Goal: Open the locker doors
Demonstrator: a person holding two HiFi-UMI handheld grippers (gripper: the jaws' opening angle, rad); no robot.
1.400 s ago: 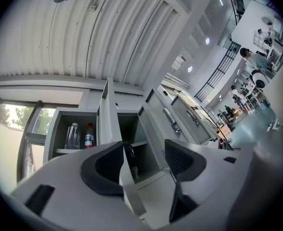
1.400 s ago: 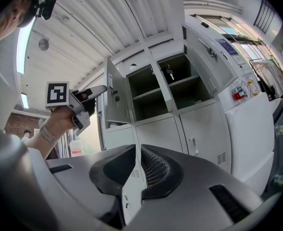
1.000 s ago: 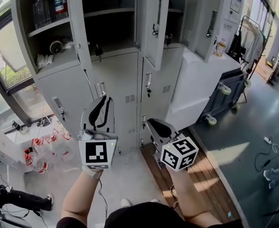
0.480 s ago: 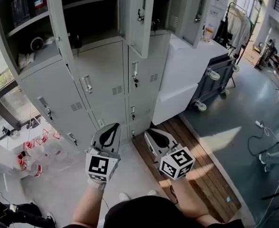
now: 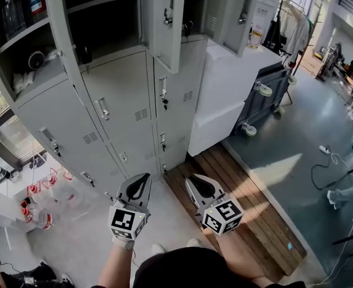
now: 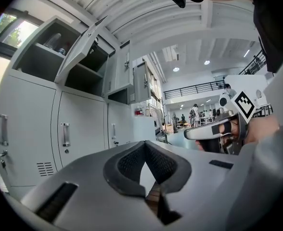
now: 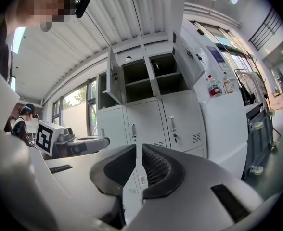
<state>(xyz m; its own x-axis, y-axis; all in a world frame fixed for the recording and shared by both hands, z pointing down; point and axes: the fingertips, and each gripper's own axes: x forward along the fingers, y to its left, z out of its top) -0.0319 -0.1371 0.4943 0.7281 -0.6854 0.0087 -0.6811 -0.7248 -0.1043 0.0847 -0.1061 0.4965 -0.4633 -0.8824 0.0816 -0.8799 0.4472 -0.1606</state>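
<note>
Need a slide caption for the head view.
Left hand-held gripper shut, right hand-held gripper barely ajar, both empty, low before grey lockers: upper doors open, lower doors closed.

Floor plus open locker shelves.
Pale floor (image 5: 86, 245) carries the locker bank (image 5: 119, 95), a white cabinet (image 5: 224, 83) touching its right side, and a dark wheeled cart (image 5: 271, 80) beyond that. A slatted wooden platform (image 5: 248, 209) lies in front, red-capped clear bottles (image 5: 35, 206) at left, a loose cable (image 5: 320, 161) at right. The open locker's upper shelf (image 5: 20, 38) holds two jars (image 5: 37, 5); the lower shelf (image 5: 50, 71) holds a roll (image 5: 35, 59).
</note>
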